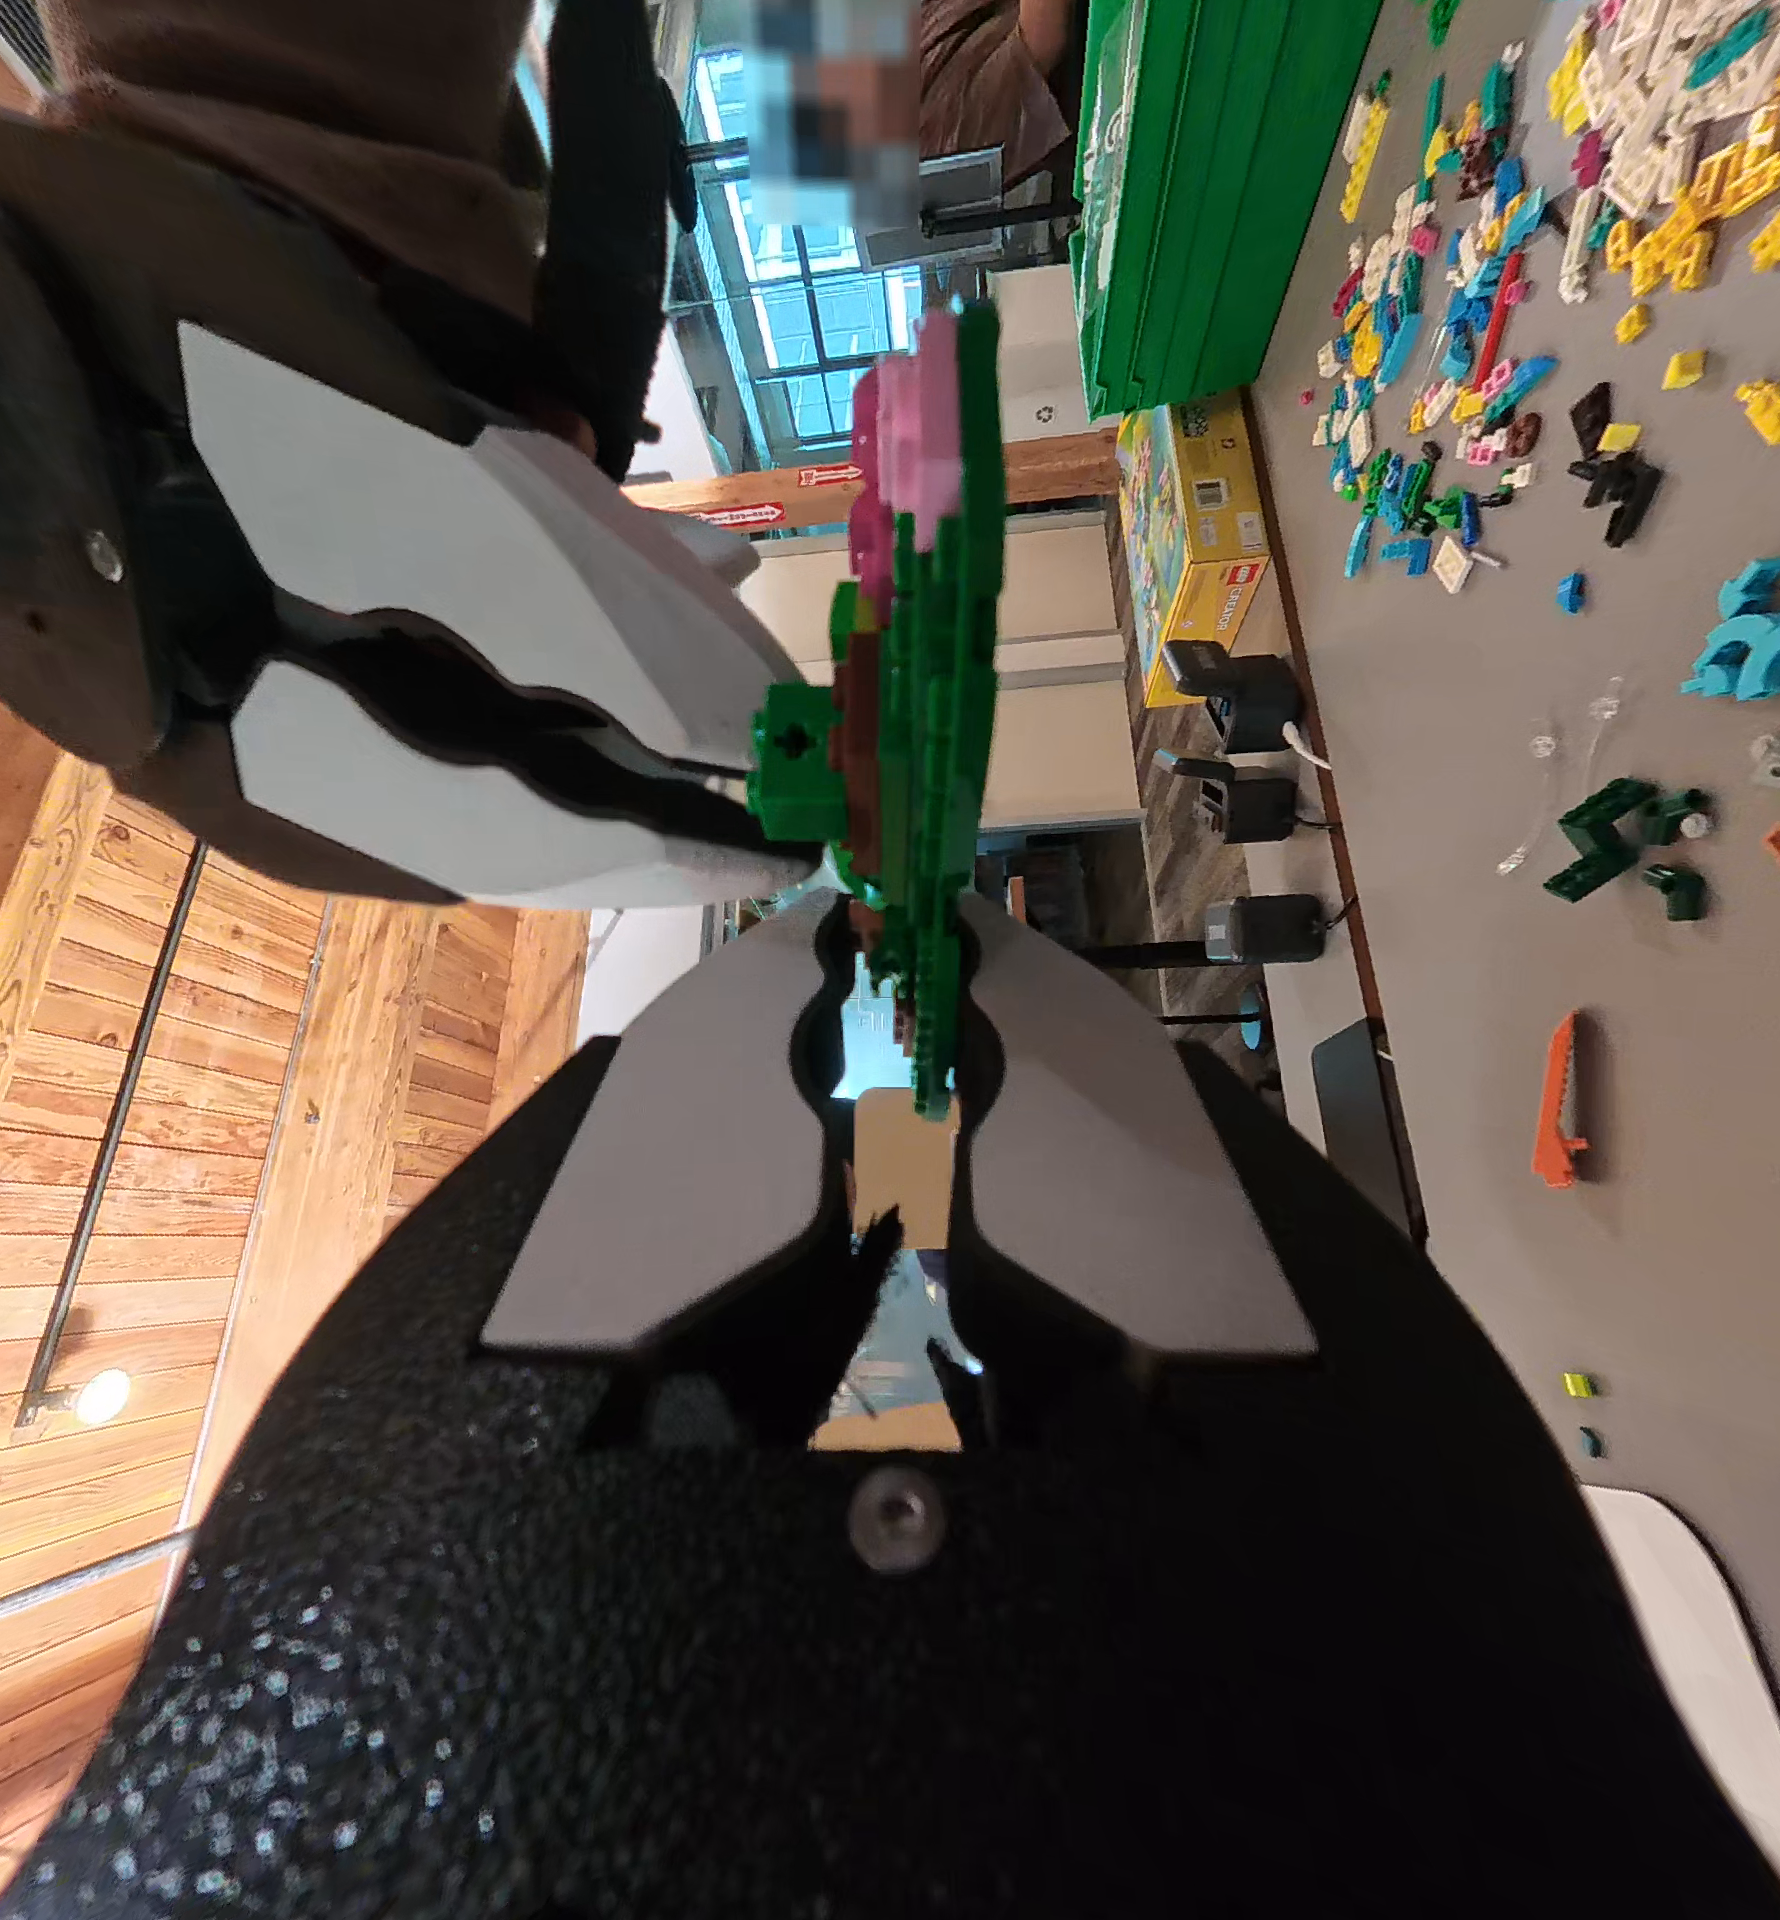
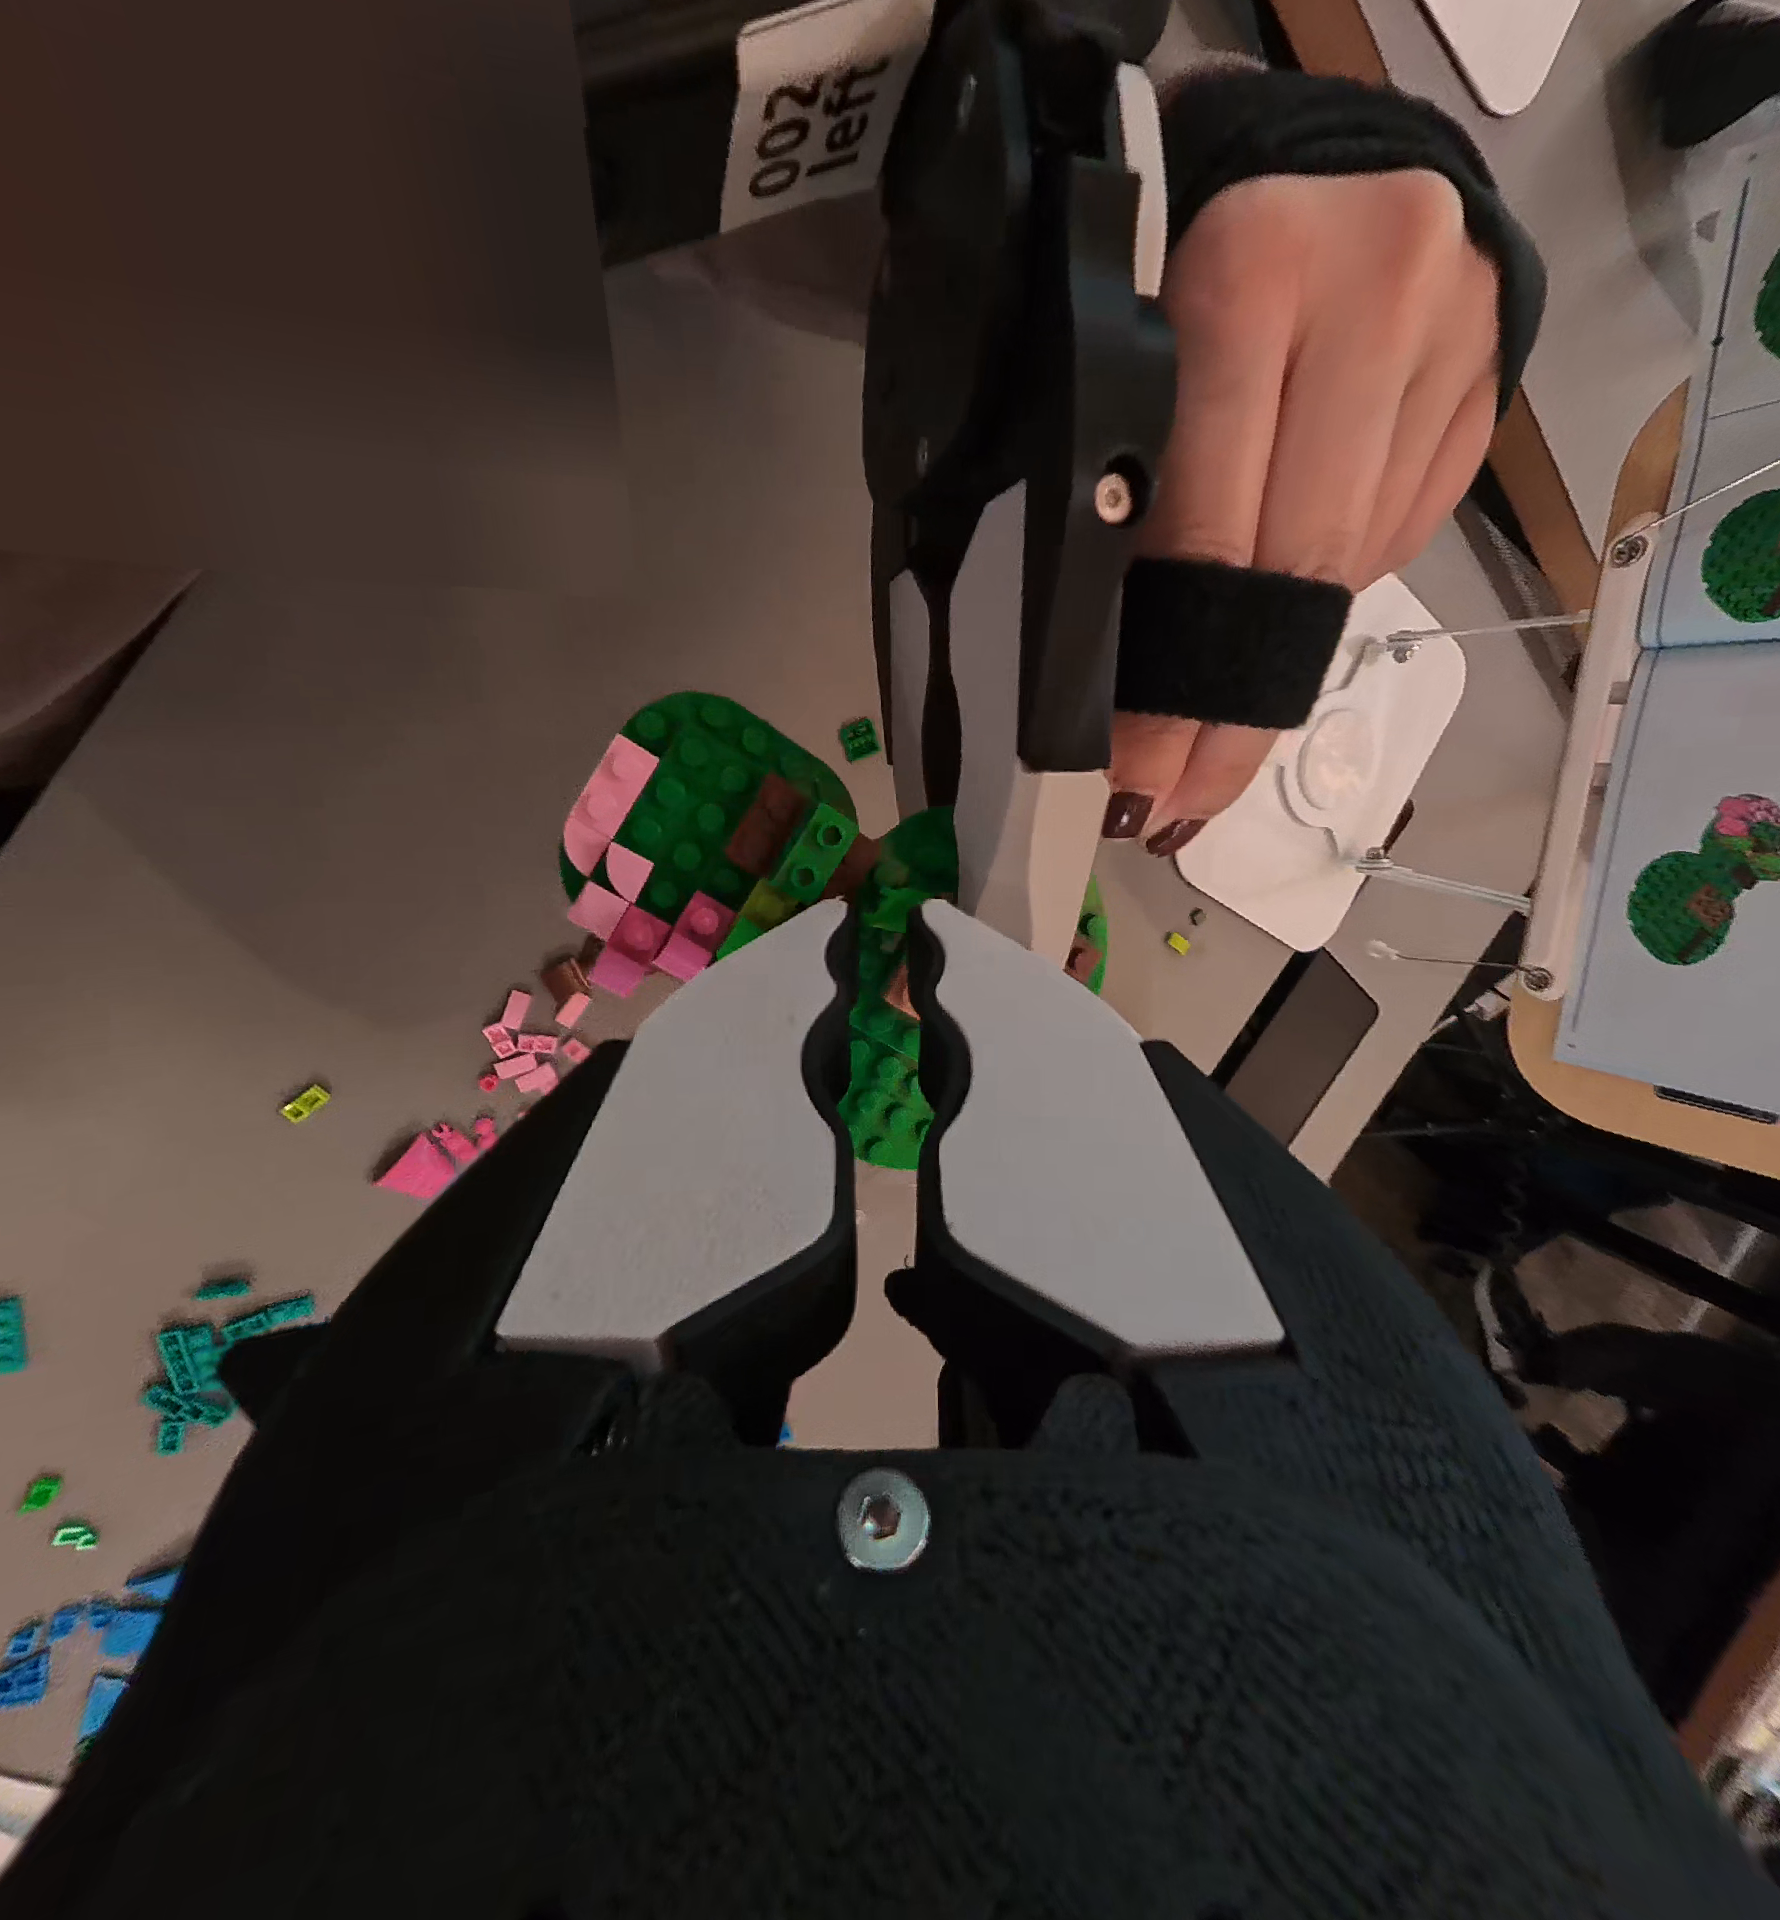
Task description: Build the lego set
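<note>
The model (image 1: pixel 943 675) is a green round-lobed plate with brown and pink pieces. In the left wrist view it stands edge-on in the air. My left gripper (image 1: pixel 896 914) is shut on its lower edge. My right gripper (image 1: pixel 777 805) comes in from the upper left, jaws closed, tips against a small green brick (image 1: pixel 792 764) on the model's face. In the right wrist view my right gripper (image 2: pixel 884 920) points at the model (image 2: pixel 709 800), with the green brick (image 2: pixel 813 847) just beyond its tips. The left gripper (image 2: pixel 979 883) reaches down from above, held by a hand (image 2: pixel 1322 416).
On the grey table (image 1: pixel 1488 935) lie a spread of loose bricks (image 1: pixel 1540 260), a teal build (image 1: pixel 1759 634), an orange separator (image 1: pixel 1561 1101), a yellow box (image 1: pixel 1208 540) and green boxes (image 1: pixel 1198 187). Pink pieces (image 2: pixel 522 1049), teal pieces (image 2: pixel 200 1361) and an open instruction booklet (image 2: pixel 1748 727) show below. My left and right fingertips are right by each other.
</note>
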Tool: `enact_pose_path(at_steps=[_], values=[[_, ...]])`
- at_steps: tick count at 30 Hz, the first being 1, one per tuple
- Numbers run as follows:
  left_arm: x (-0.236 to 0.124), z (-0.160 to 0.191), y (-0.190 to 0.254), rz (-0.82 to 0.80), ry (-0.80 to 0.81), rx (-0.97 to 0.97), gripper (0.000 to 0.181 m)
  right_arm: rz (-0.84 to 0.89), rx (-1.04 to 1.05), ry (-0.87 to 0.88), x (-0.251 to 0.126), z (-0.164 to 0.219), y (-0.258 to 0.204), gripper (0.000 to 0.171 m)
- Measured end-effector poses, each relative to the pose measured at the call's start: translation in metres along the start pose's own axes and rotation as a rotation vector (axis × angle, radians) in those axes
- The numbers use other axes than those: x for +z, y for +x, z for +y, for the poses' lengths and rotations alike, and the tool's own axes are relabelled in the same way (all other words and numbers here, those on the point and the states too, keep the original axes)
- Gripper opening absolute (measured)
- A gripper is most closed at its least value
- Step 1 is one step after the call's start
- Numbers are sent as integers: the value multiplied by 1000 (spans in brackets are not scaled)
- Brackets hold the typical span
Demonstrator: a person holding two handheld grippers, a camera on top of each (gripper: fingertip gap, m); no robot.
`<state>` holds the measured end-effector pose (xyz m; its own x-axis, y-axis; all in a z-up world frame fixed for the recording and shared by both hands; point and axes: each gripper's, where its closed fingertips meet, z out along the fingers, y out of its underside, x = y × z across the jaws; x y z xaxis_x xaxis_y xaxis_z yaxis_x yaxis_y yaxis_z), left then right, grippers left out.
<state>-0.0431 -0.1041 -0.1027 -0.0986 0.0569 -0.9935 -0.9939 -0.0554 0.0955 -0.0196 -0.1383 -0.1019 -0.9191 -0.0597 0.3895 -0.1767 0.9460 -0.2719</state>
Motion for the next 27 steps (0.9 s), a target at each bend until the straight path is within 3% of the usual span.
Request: enact_pose_path(at_steps=[20, 27], values=[[-2, 1, 1, 32, 17, -65, 15, 138, -58, -44, 0, 2, 8, 2], [-11, -8, -6, 70, 188, -324, 15, 378, -101, 212, -26, -24, 15, 2]])
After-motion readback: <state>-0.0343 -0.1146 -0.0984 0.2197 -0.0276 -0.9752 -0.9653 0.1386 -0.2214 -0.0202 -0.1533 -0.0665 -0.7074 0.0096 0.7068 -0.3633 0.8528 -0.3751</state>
